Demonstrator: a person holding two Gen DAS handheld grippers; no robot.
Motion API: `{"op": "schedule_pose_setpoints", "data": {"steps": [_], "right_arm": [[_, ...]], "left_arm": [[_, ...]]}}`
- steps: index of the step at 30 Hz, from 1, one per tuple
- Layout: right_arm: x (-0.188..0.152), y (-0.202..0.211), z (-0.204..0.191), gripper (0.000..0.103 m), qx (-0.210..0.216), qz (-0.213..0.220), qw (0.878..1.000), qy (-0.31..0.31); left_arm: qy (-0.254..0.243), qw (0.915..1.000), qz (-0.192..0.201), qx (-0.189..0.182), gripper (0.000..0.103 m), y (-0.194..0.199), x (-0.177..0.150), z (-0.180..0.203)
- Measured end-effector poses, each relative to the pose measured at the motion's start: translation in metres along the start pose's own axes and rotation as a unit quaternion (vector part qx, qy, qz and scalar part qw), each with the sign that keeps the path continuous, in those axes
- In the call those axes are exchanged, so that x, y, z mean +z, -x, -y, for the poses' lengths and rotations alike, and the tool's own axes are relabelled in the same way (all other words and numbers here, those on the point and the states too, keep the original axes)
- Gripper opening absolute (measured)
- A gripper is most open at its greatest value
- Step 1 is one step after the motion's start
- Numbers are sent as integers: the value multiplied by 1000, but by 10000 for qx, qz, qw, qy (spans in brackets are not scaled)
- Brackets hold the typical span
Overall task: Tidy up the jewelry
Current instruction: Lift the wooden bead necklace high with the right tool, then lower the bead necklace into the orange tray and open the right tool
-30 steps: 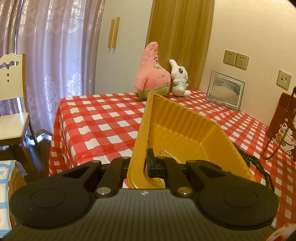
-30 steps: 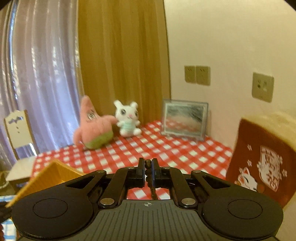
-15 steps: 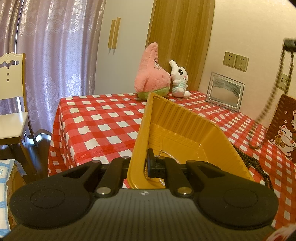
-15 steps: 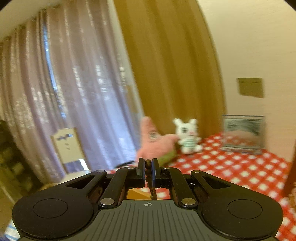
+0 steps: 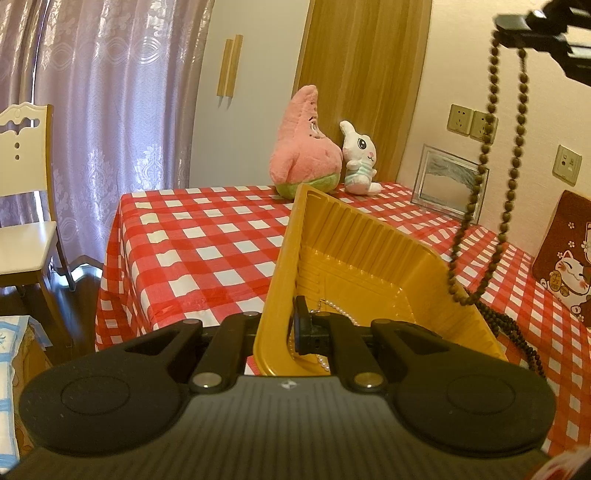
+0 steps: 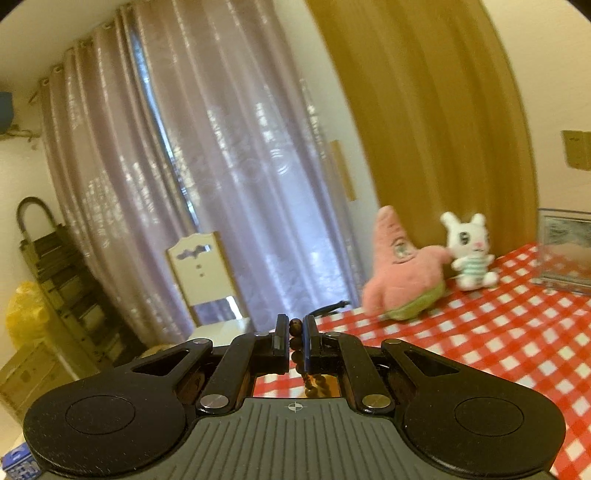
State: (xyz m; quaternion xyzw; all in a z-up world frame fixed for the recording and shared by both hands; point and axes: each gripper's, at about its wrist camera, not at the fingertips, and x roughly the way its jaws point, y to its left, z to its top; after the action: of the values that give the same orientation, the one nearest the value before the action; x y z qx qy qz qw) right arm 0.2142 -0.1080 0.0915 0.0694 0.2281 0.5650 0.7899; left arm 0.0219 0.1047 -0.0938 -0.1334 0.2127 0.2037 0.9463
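Note:
My left gripper (image 5: 286,326) is shut on the near wall of a yellow plastic tray (image 5: 369,251) that rests tilted on the red checked table (image 5: 207,240). A white pearl necklace (image 5: 332,310) lies inside the tray by the fingers. My right gripper (image 6: 295,341) is shut on a brown bead necklace (image 6: 295,338). In the left wrist view it (image 5: 517,29) is high at the upper right, and the bead strand (image 5: 487,147) hangs down in a long loop to the table beside the tray's right rim.
A pink star plush (image 5: 303,147) and a white rabbit plush (image 5: 358,162) stand at the table's far edge. A framed picture (image 5: 447,184) leans on the wall. A brown cat cushion (image 5: 565,254) is at right. A white chair (image 5: 22,206) stands left of the table.
My right gripper has risen and swung left with the bead necklace, lifting the strand into a hanging loop beside the tray. My left gripper and the tray have stayed still.

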Motion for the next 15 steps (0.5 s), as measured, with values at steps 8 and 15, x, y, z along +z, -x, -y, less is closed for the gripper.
{"op": "schedule_pose_setpoints", "data": {"steps": [8, 15], "right_arm": [[-9, -25, -16, 7, 248, -210, 9995, 1], [-28, -49, -11, 7, 166, -520, 9984, -170]], "left_arm": [[23, 10000, 5, -6, 6, -1, -1, -1], [27, 10000, 6, -6, 6, -1, -1, -1]]}}
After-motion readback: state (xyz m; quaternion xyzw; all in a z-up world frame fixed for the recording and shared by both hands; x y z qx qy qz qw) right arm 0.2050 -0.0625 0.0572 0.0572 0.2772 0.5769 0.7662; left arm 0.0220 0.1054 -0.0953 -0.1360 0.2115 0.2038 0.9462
